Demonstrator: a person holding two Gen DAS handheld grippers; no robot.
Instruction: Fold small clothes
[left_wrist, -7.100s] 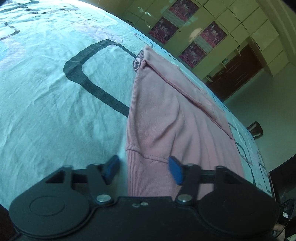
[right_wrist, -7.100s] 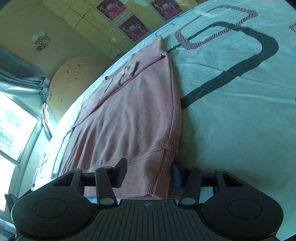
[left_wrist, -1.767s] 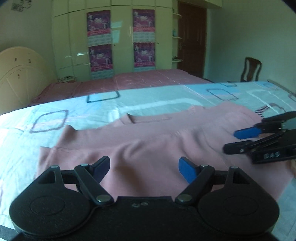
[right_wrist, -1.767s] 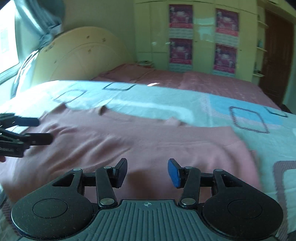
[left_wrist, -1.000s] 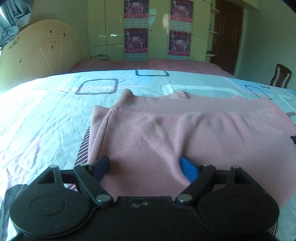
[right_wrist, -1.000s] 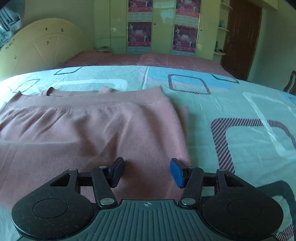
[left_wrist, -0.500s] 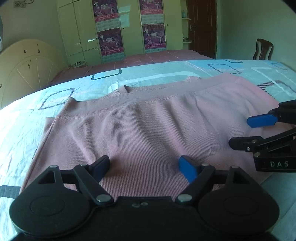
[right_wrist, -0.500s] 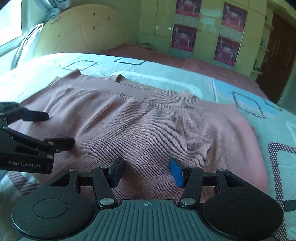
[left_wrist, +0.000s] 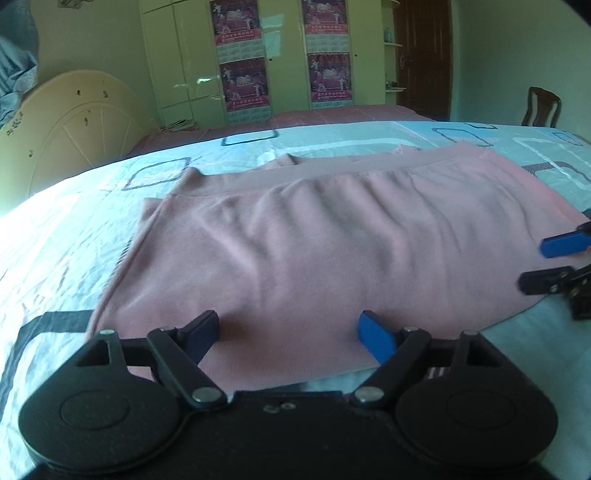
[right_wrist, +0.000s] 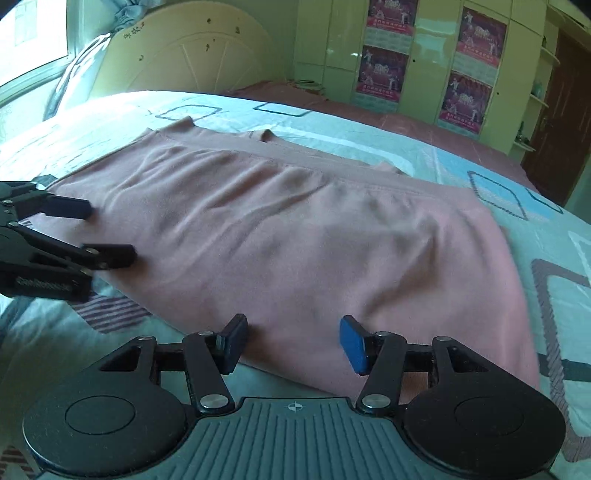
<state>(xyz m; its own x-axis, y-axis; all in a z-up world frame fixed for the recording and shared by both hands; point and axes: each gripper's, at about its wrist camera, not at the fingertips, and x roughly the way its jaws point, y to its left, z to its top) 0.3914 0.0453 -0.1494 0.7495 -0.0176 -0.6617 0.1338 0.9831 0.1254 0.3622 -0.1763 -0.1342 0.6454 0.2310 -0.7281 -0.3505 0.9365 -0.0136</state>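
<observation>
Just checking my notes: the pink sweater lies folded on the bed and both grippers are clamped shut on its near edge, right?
Not quite. The pink sweater does lie folded on the bed, but both grippers are open. The left gripper shows that in the left wrist view, the right gripper in the right wrist view.

Item count, current state:

- Pink garment (left_wrist: 332, 236): one, lying folded on the bedspread (left_wrist: 66, 236); centre of both views.
- Grippers: two. Left gripper (left_wrist: 288, 328) at 6 o'clock in the left wrist view, its two fingers spread; right gripper (right_wrist: 291, 338) at 6 o'clock in the right wrist view, its two fingers spread. Each also appears in the other's view, at 3 and 9 o'clock respectively.
- Posters (left_wrist: 240, 22): four, on the wardrobe doors at 12 o'clock, two columns of two.
- Headboard (left_wrist: 74, 122): one, at 10 o'clock.
- Chair (left_wrist: 541, 107): one, at 2 o'clock.
- Door (left_wrist: 424, 55): one, dark wood, at 1 o'clock.
</observation>
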